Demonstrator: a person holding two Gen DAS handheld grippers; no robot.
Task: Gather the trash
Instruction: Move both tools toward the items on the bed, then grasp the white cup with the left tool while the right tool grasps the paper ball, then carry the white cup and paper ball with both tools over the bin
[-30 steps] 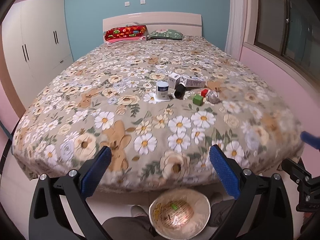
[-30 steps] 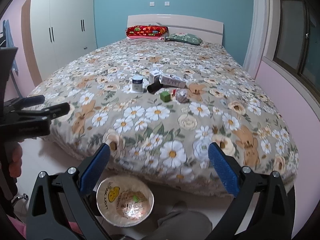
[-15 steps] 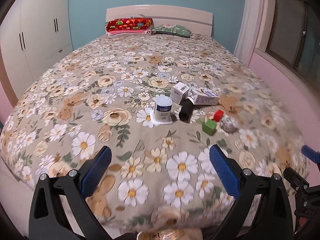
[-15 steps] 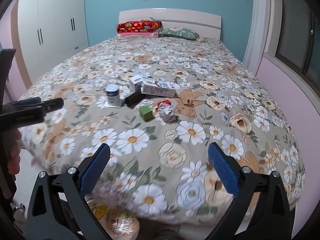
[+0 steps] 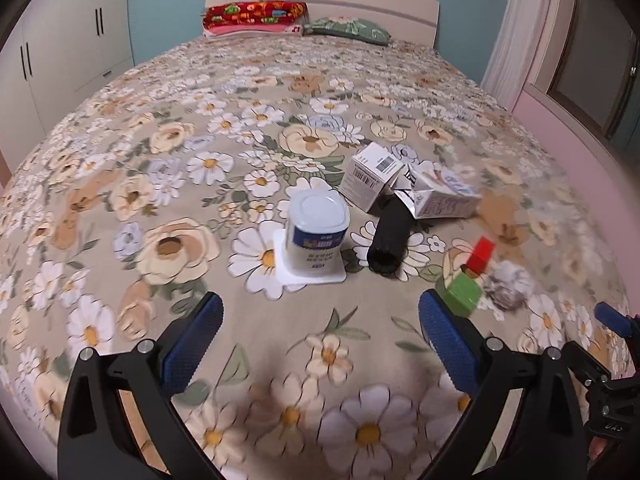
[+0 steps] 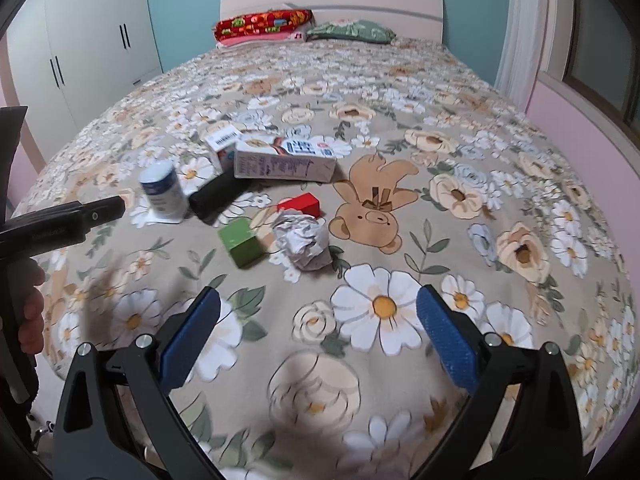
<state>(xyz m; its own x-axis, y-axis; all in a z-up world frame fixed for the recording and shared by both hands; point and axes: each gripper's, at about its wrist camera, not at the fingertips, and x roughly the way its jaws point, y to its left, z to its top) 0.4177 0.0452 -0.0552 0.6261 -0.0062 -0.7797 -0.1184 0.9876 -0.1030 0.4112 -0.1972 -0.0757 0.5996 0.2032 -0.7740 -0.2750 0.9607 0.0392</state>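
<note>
On the flowered bedspread [image 5: 160,184] lies a cluster of items: a white bottle [image 5: 318,234] with a blue label standing on a white card, a black tube [image 5: 390,240], a small white barcode box [image 5: 370,176], a milk carton [image 5: 440,196], a green block [image 5: 460,292], a red block [image 5: 482,254] and a crumpled paper ball [image 5: 508,284]. My left gripper [image 5: 320,336] is open, just short of the bottle. The right gripper [image 6: 318,332] is open too, a little before the paper ball [image 6: 302,242] and green block [image 6: 240,242]. Nothing is held.
Two pillows [image 5: 256,16] lie at the headboard. A white wardrobe [image 6: 80,48] stands at left, a pink wall with a window [image 6: 592,92] at right. The left gripper's body and a hand [image 6: 28,316] show at the left edge of the right wrist view.
Both grippers have moved forward and up over the bed toward the cluster. The paper bowl on the floor has dropped out of sight. Both stay open.
</note>
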